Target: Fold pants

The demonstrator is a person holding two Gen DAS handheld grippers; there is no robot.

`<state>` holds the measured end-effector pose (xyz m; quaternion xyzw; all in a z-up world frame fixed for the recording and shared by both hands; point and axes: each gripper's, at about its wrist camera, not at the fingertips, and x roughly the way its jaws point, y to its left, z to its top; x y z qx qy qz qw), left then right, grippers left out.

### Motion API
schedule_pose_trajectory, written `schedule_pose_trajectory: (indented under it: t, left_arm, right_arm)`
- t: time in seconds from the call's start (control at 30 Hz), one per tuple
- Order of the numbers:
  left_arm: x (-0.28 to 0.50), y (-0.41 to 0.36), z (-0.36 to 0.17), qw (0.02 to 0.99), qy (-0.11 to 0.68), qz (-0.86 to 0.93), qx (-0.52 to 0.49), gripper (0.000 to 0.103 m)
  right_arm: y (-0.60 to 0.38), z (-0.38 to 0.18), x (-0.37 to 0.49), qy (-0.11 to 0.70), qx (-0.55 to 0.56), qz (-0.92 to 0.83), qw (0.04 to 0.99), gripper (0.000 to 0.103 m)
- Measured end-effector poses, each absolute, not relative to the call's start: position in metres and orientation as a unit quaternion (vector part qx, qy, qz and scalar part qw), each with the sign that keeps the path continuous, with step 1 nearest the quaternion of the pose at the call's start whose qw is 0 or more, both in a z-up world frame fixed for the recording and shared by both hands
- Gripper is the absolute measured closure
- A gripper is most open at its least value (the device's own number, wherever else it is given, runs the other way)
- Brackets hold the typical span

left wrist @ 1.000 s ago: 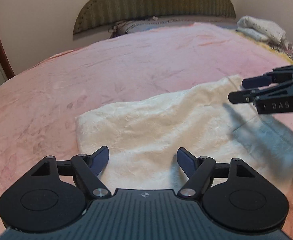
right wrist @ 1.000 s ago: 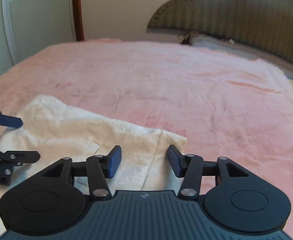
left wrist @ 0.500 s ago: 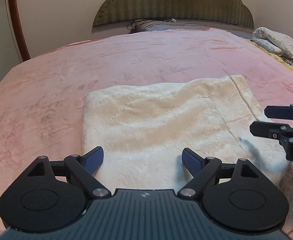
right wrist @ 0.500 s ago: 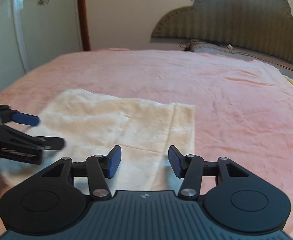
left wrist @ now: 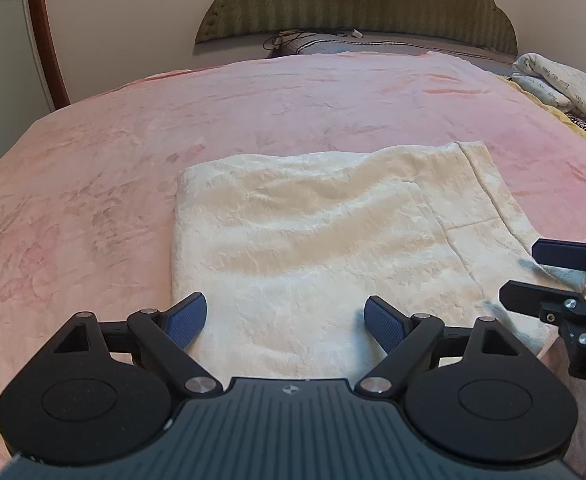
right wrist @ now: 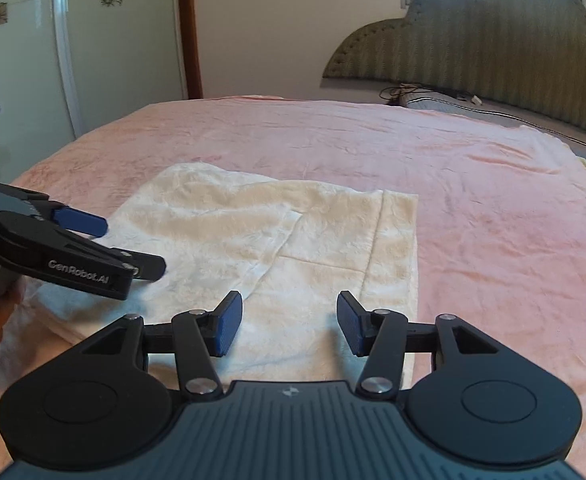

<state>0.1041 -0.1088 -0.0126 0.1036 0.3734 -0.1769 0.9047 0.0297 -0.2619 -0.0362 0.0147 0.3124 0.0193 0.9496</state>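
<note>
Bed: pink blanket (left wrist: 253, 128) spread flat, so I've a wide surface for folding; headboard (left wrist: 353, 0) far off
Pants: pants (left wrist: 333, 240) lie as a cream rectangle mid-bed, already doubled, I'd judge
Left gripper: left gripper (left wrist: 285, 322) over the near edge; jaws just opened wide, nothing gripped
Right gripper: right gripper (right wrist: 289, 324) above the near right corner; half open, empty

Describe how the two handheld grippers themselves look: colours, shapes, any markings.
Both match: the left gripper and right gripper are black, with ribbed grey bodies, round side discs, silver pivot screws and blue textured pads. White "GenRobot.AI" lettering marks the left one's side. No sleeve or cable shows.
</note>
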Motion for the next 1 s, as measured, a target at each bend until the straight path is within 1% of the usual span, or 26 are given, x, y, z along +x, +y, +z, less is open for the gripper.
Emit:
schedule_pose_trajectory:
  t: [0.1,0.23,0.4,0.53,0.63,0.73,0.77,0.87,1.0]
  left_arm:
    - [0.101,-0.11,-0.014,0.905,0.373,-0.175,0.109,0.014]
    - [0.095,-0.104,-0.011,0.906,0.37,-0.177,0.107,0.014]
    - [0.088,-0.078,-0.007,0.907,0.374,-0.181,0.072,0.014]
    - [0.099,-0.05,-0.009,0.904,0.387,-0.18,0.029,0.012]
    - [0.124,-0.029,-0.015,0.888,0.419,-0.188,-0.03,0.012]
    - [0.151,-0.015,-0.026,0.853,0.462,-0.222,-0.101,0.012]
    - [0.159,-0.012,-0.03,0.842,0.471,-0.234,-0.117,0.012]
    - [0.174,-0.008,-0.034,0.824,0.475,-0.27,-0.15,0.008]
    - [0.191,-0.013,-0.041,0.799,0.484,-0.308,-0.181,0.007]
  right_arm:
    - [-0.262,-0.047,0.032,0.328,0.01,0.017,0.944,0.051]
    - [-0.266,-0.043,0.026,0.316,0.028,0.014,0.948,0.05]
    - [-0.278,-0.033,0.019,0.297,0.038,-0.004,0.954,0.049]
    - [-0.312,-0.037,0.025,0.302,0.095,-0.013,0.948,0.049]
    - [-0.347,-0.047,0.036,0.319,0.157,-0.003,0.935,0.049]
    - [-0.378,-0.064,0.054,0.35,0.217,0.04,0.911,0.049]
    - [-0.386,-0.069,0.06,0.356,0.241,0.058,0.901,0.047]
    - [-0.404,-0.077,0.074,0.363,0.291,0.113,0.878,0.047]
    - [-0.413,-0.086,0.098,0.372,0.318,0.189,0.851,0.047]
